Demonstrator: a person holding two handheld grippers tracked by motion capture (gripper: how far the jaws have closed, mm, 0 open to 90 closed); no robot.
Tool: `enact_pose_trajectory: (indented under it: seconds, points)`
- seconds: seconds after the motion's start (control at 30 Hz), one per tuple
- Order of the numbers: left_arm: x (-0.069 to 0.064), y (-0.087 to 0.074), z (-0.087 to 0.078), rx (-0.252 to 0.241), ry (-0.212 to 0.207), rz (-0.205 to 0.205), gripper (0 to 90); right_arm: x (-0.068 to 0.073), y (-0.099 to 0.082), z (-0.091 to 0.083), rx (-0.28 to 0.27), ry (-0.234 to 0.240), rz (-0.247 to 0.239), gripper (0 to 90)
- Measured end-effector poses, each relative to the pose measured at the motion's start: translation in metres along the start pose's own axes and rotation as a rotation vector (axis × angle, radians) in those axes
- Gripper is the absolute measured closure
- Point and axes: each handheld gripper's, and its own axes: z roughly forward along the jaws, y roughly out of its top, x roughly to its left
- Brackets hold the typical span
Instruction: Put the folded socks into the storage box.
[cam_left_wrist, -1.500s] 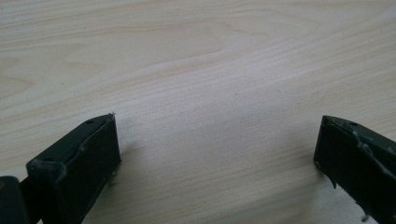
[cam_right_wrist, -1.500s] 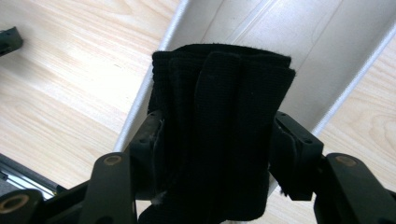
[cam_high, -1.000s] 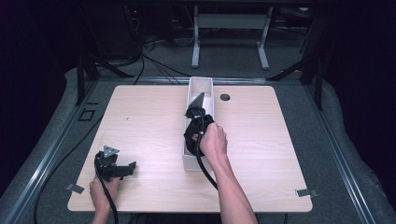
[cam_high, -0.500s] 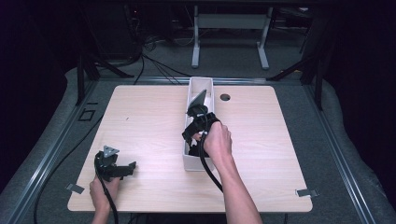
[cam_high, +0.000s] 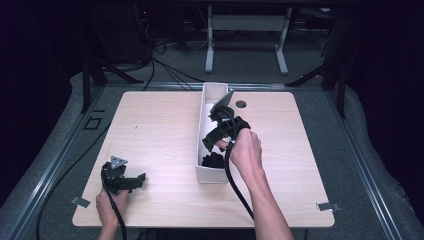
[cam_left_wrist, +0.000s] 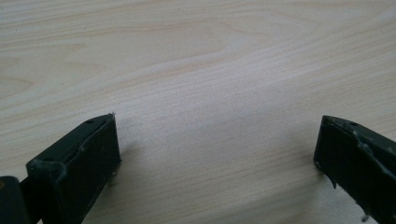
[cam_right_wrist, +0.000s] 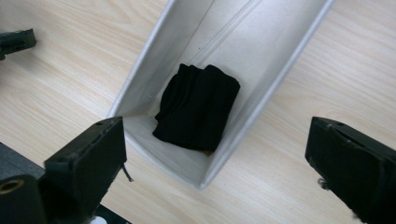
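Claw gapes over lengthwise box, cloth inside.

Looks like a lab or recording studio rather than a home. Pale wooden table alone on grey carpet, bordered by metal floor rails, with tape marks at its near corners. Black surroundings on all sides, perhaps curtains, too dark to tell. Loose cables snaking across the floor behind, beside a white metal stand. Camera-bearing handheld grippers, left gripper and right gripper, each trailing a cable.
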Motion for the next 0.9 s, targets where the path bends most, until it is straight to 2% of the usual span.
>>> enact_pose_trajectory:
  seconds: [0.07,0.17,0.47,0.83,0.9]
  points:
    - [0.0,0.0,0.0,0.0,0.001,0.001,0.2,-0.003,-0.004,-0.005,-0.018,-0.018,-0.005,2.3]
    - [0.0,0.0,0.0,0.0,0.0,0.001,0.2,-0.009,-0.012,-0.011,-0.052,-0.015,-0.014,0.7]
    - [0.0,0.0,0.0,0.0,0.0,0.0,0.2,-0.034,-0.04,-0.02,-0.106,-0.056,0.01,0.0]
    - [0.0,0.0,0.0,0.0,0.0,0.0,0.2,-0.073,-0.082,-0.013,-0.137,-0.048,0.066,0.0]
    - [0.0,0.0,0.0,0.0,0.0,0.001,0.1,-0.081,-0.091,-0.009,-0.133,-0.065,0.074,0.0]
